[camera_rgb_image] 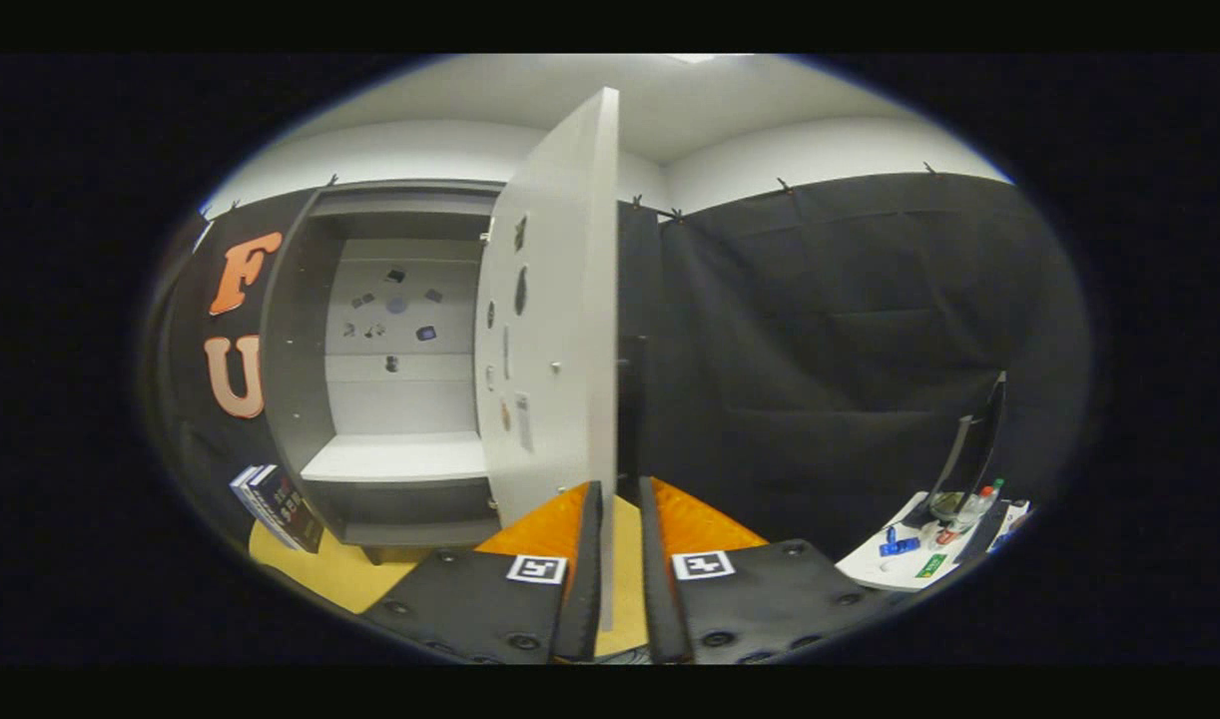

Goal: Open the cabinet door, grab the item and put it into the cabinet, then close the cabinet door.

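The grey cabinet (301,330) stands open on a yellow table (335,574), ahead and to the left of my fingers. Its white shelf (400,457) is bare, and small stickers dot the back wall. The white door (555,320) is swung wide toward me, and its free edge runs down between my two fingers. My gripper (620,486) is narrowly open around that edge. The left finger (590,539) lies against the door, while a slim gap shows before the right finger (652,539). A few books (276,504) lean against the cabinet's left side.
Black cloth hangs behind and to the right of the cabinet. Far right, a white side table (905,574) carries a dark monitor (974,449), a bottle (977,502) and small blue (900,546) and green items.
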